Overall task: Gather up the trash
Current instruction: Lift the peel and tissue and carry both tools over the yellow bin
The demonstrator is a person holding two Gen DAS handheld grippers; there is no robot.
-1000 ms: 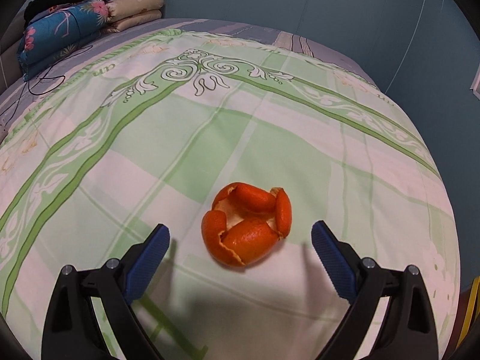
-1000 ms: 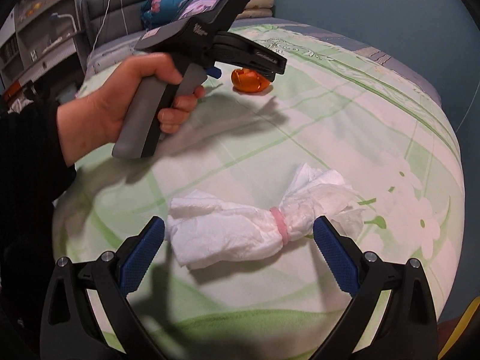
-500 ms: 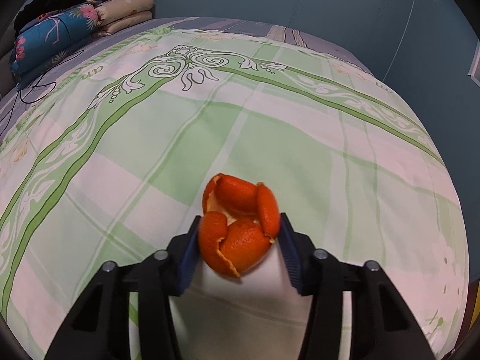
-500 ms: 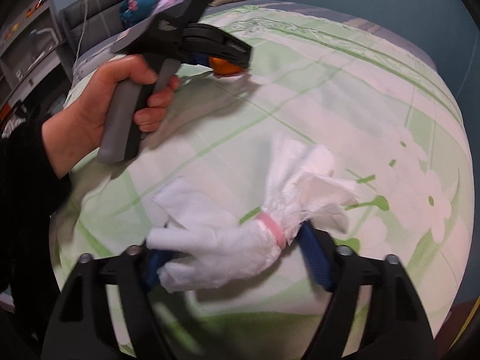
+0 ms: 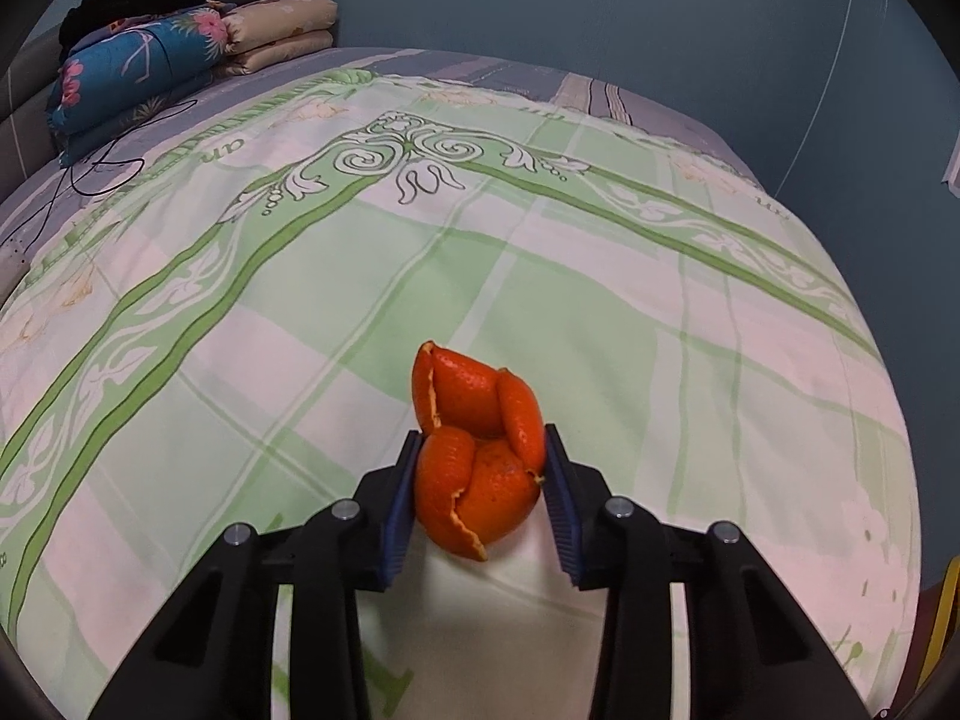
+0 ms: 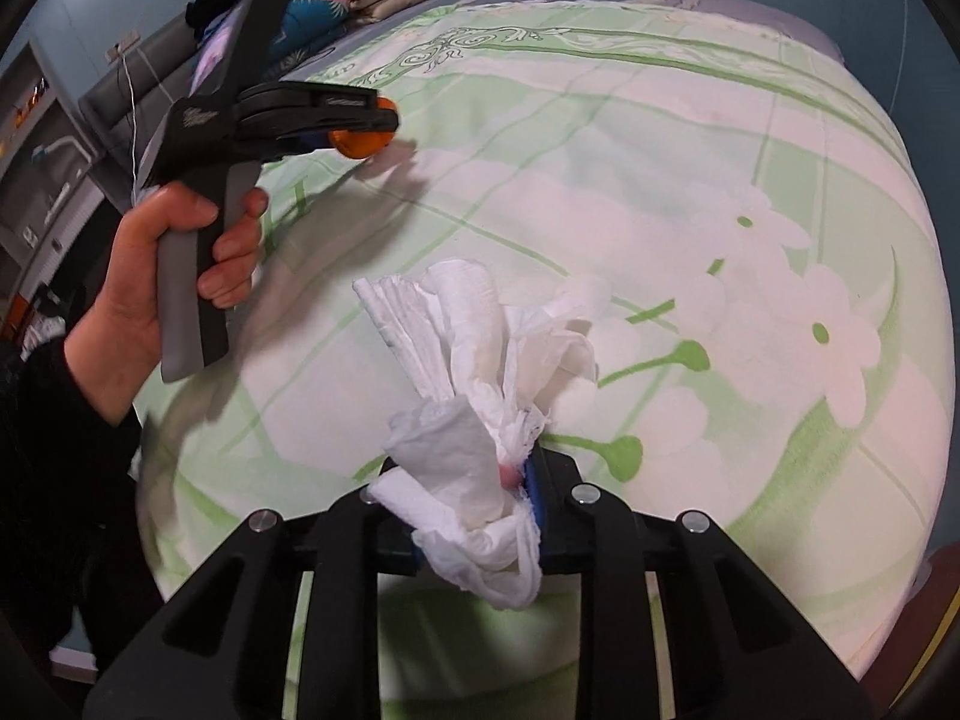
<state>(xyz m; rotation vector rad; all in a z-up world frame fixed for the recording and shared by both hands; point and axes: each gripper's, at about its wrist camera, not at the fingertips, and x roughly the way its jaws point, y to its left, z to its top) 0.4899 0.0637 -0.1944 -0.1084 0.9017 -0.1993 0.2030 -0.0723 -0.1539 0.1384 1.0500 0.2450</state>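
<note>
Left wrist view: left gripper (image 5: 480, 483) closing on orange peel (image 5: 477, 456), blue pads pressing both sides, peel sitting just above bedspread (image 5: 540, 276). Risk, as I judge it: curled peel cracking or popping out forward, since only lower half is being pinched. Folded bedding (image 5: 180, 54) lying at headboard, teal wall behind.

Right wrist view: right gripper (image 6: 474, 516) closing on tissue wad (image 6: 474, 396), jaws narrow, paper bulging out. Loose flaps possibly tearing or slipping free. Person's hand (image 6: 180, 276) gripping other tool; shelves standing at left.
</note>
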